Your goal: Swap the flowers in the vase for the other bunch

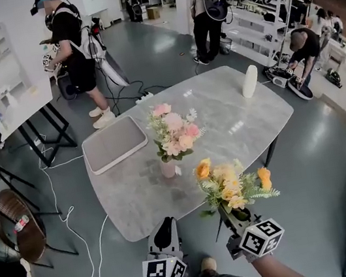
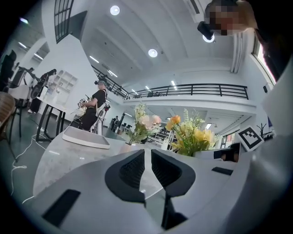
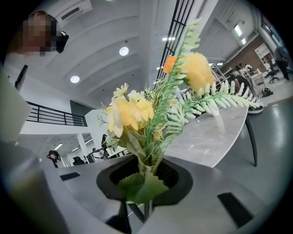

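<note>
A small pink vase stands near the middle of the grey marble table and holds a bunch of pink and white flowers. My right gripper is shut on the stems of a yellow and orange bunch, held upright over the table's near edge, to the right of the vase. In the right gripper view the yellow bunch rises from between the pads. My left gripper is shut and holds nothing, just short of the table's near edge. The left gripper view shows the pink flowers and the yellow bunch ahead.
A flat grey tray lies on the table's left end and a white cylinder stands at its far right. Several people work around the room. A wicker chair and cables are on the floor at the left.
</note>
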Demonstrator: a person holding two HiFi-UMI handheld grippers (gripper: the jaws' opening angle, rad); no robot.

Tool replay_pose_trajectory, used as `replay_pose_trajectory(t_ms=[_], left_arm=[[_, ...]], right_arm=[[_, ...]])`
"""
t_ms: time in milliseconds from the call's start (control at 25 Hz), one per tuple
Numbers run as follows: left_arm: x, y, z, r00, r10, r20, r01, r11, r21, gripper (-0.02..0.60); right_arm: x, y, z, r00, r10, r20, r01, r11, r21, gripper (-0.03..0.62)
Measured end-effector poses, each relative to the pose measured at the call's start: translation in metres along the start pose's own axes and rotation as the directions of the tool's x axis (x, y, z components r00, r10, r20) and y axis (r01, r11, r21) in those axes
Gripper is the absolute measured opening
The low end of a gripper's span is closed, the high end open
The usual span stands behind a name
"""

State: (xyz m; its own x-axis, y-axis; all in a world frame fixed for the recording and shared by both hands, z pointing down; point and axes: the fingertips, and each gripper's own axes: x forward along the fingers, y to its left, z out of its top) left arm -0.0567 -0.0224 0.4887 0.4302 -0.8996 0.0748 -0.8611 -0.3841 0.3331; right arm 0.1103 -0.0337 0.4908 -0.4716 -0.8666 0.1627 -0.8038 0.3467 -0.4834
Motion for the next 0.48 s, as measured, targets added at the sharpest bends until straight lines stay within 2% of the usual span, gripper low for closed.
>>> replay_pose_trajectory(t_ms=[280,480], left_arm=[[0.030,0.006,0.006,1.000,-0.028,-0.009,0.028,0.999,0.018,0.057],[0.050,0.012,0.012,0.999,-0.039,-0.006,0.039,0.999,0.028,0.057]], right_arm=[[0.022,-0.007,0.010,1.000,0.000,0.029,0.000,1.000,-0.003,0.094],[0.036,0.008,0.035,0.988,0.101,0.120,-0.089,0.991,-0.104,0.094]])
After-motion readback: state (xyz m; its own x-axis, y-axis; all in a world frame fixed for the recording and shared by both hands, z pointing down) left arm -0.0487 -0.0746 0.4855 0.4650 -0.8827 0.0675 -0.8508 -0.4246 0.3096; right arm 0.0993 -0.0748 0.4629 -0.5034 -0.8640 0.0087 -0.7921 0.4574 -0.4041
